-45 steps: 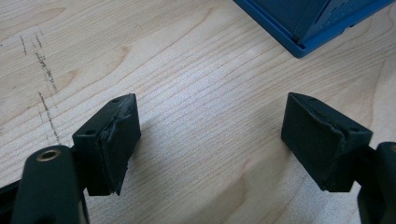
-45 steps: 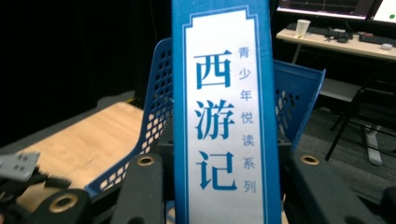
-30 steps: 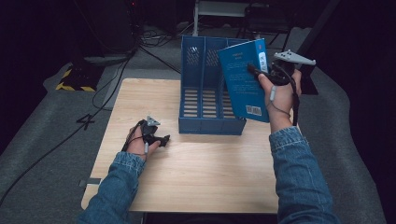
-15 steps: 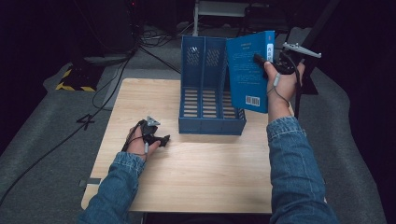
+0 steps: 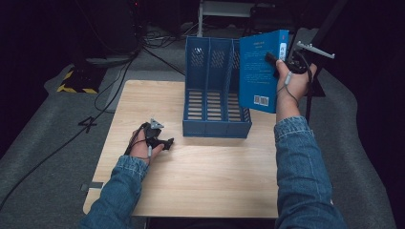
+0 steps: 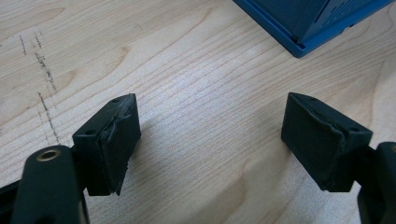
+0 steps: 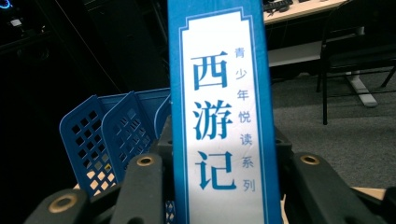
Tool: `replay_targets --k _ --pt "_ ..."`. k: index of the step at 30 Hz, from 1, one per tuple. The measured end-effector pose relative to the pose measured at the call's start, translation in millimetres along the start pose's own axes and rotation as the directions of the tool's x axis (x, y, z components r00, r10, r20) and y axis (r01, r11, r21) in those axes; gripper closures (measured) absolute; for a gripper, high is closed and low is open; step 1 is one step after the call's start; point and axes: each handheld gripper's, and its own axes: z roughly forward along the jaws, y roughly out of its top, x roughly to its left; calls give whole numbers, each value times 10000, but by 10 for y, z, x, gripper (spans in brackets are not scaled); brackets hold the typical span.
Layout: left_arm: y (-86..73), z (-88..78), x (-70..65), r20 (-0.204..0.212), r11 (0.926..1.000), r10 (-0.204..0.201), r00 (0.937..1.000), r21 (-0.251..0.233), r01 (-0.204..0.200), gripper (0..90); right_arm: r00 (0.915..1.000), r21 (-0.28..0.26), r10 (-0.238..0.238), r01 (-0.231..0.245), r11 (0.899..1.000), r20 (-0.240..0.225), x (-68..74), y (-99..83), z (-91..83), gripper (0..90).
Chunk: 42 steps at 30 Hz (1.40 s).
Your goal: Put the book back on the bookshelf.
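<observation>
The right tongs (image 5: pixel 273 59) are clamped on the spine of a blue book (image 5: pixel 258 71), held upright in the air just above the right end of the blue file rack (image 5: pixel 215 126) — lifted, but not yet slotted into a compartment. The left tongs (image 5: pixel 167 141) rest wide open and empty on the tabletop (image 5: pixel 215 181) — filing the book is what is left

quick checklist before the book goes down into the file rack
1. Right gripper shut on the book: ok.
2. Book upright, spine toward the gripper: ok.
3. Book above the rack, near its right slot: ok.
4. Slots free of other things: ok for what shows; right slot partly hidden behind the book.
5. Left gripper open, resting on the table, apart from the rack: ok.
6. Rack steadied: not ok, nothing holds it.
</observation>
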Motion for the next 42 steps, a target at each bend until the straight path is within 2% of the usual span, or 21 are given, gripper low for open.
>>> replay_targets --k 2,3,6,11,15,20,25,30,34,42 --pt "0 0 -2 -24 10000 -17 10000 -1 17 202 10000 -4 -42 42 10000 17 18 2 7 618" --pt "1 1 -2 -21 10000 -14 10000 4 14 202 9998 30 -197 197 9998 19 95 10 36 618" --pt "2 2 -3 -15 10000 -19 10000 2 19 202 9994 14 -326 326 9995 -102 189 23 68 617" --pt "2 2 -4 -16 10000 -30 10000 -6 30 202 9988 -271 -327 317 9991 -375 348 47 133 618" --pt "1 2 -5 -8 10000 -10 10000 -12 10 202 9985 -354 -535 531 9980 -130 467 57 249 617" --pt "1 1 -7 -7 10000 -2 10000 -9 2 203 9966 -479 -817 811 9956 -107 468 -26 371 616" --pt "3 2 -5 15 10000 16 10000 0 -16 202 9981 -199 -603 601 9980 -102 408 -192 528 613" --pt "3 2 -5 13 10000 25 10000 -2 -25 202 9969 -152 -788 787 9968 -81 423 -250 555 611" --pt "3 2 -5 11 10000 21 10000 -2 -21 203 9955 20 -945 945 9955 31 439 -317 575 609" --pt "5 5 -7 12 10000 26 10000 -15 -26 202 9920 711 -1259 1250 9896 84 490 -503 700 607"
